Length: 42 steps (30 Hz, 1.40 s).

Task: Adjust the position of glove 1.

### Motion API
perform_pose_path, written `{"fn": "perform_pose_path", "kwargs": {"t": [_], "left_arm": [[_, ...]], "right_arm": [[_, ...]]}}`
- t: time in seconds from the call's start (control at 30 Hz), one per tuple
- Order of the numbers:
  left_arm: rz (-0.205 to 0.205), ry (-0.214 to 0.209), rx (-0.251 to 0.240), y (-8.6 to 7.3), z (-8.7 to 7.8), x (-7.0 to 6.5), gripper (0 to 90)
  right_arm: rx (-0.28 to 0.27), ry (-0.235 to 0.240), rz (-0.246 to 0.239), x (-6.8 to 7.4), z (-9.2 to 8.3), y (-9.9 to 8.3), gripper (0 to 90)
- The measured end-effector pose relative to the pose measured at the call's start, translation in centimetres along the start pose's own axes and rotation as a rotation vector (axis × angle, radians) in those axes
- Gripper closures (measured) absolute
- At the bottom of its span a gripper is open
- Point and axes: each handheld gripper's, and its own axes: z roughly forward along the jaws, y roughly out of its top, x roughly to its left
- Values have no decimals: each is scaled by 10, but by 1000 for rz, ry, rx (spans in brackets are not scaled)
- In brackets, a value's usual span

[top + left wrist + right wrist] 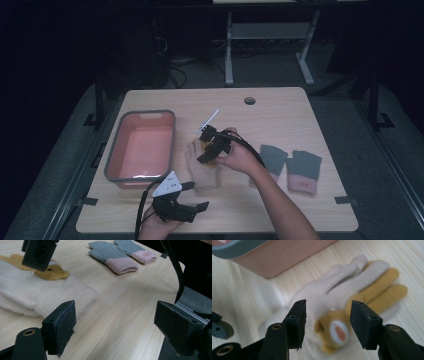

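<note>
So: gloves on the table, bin not yet filled

The right gripper (325,320) hovers with parted jaws straddling the cream glove (312,297) and its yellow animal-face mate (335,332), pads not pressing (so nothing is held, I judge). The left gripper (192,197) waits wide apart and empty near the table's (280,107) front edge. The pink bin (142,145) just beside looks empty; the grey gloves (290,165) lie well apart, untouched.

high view: overhead, facing forward-down | 2 gripper views: close, low | shared: cream glove (202,167) on table (280,107)
</note>
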Motion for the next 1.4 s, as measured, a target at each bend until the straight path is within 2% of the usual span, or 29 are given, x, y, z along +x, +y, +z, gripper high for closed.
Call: {"fn": "perform_pose_path", "kwargs": {"t": [0.5,0.7,0.8,1.1,1.4], "left_arm": [[2,-4,-2,0,0,1,177],[1,-5,-6,0,-1,0,177],[3,-5,-4,0,-1,0,177],[6,-5,-7,0,0,-1,177],[0,-12,3,1,3,-1,177]], "right_arm": [[37,4,-29,6,22,22,458],[79,-25,-44,7,35,23,413],[114,-52,-80,9,43,20,395],[128,-70,-103,9,43,14,395],[125,-84,-67,1,31,-3,395]]}}
